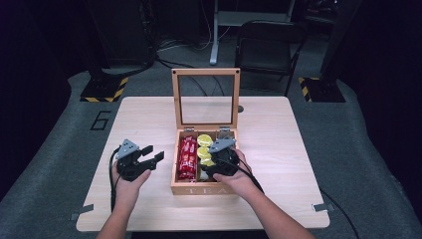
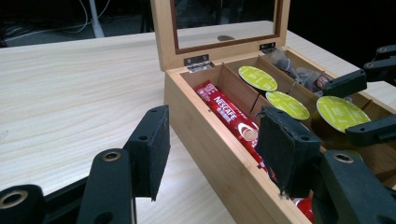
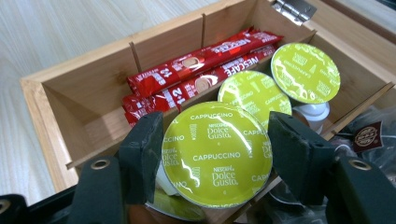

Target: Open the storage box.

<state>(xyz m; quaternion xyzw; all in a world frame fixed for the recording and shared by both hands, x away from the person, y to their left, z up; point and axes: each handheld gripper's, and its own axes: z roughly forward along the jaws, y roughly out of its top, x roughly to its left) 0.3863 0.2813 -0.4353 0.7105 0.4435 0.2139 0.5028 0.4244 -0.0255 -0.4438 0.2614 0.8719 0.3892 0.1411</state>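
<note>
An open wooden tea box [image 1: 204, 190] stands mid-table, its glass lid [image 1: 205, 72] upright. Red Nescafe sachets [image 1: 187, 157] fill its left compartment [image 3: 196, 70]. Green cappuccino capsules [image 1: 203, 140] lie in the middle one [image 3: 306, 72]. My right gripper [image 3: 215, 128] hangs over the box's near end, shut on one capsule [image 3: 217, 158], a pad against each side of its rim. From the left gripper view that capsule [image 2: 338, 112] sits between the right gripper's jaws. My left gripper [image 1: 154, 153] rests open on the table left of the box, nothing between its pads [image 2: 156, 135].
Wrapped tea bags [image 2: 299, 70] lie in the box's right compartment. The light wooden table [image 1: 278, 139] has bare surface on both sides of the box. Beyond it stand a black chair [image 1: 266, 45] and floor cables. A "6" [image 1: 101, 119] marks the carpet.
</note>
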